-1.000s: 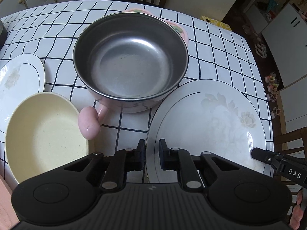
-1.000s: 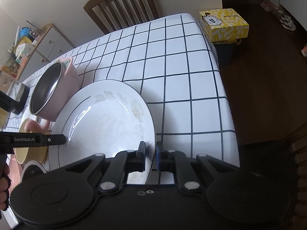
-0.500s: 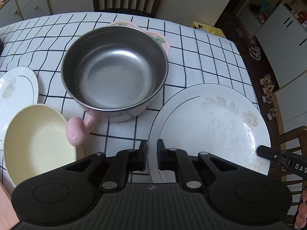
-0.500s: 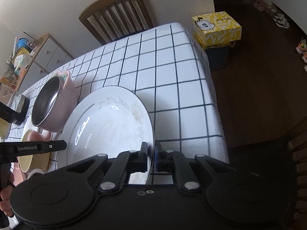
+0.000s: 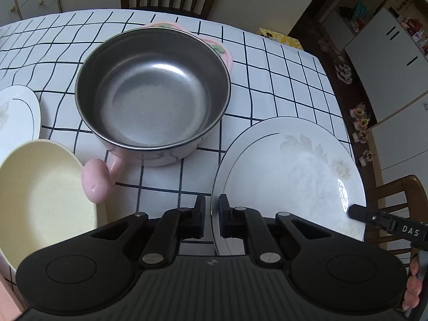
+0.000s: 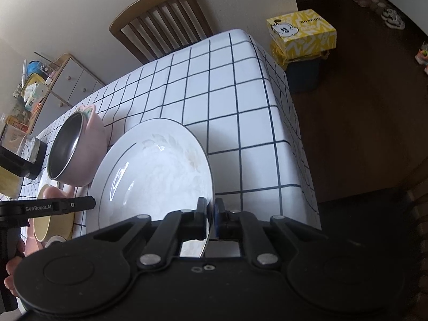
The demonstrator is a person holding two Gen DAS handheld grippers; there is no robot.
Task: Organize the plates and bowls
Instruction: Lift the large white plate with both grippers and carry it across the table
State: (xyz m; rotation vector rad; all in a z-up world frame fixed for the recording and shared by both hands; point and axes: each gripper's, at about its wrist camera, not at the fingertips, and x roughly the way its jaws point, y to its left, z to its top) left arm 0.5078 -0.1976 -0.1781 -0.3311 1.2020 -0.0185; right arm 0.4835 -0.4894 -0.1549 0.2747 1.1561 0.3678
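White floral plate (image 5: 291, 176) pinched at opposite rims: left gripper (image 5: 211, 214), right gripper (image 6: 210, 215) both clamped. Best lifted level, clear of pink pot (image 5: 152, 93).

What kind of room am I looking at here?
Most likely a dining area in someone's home: a table under a checked cloth, wooden chairs pulled up to it, a drawer cabinet cluttered with household bits, and shoes left on the dark floor.
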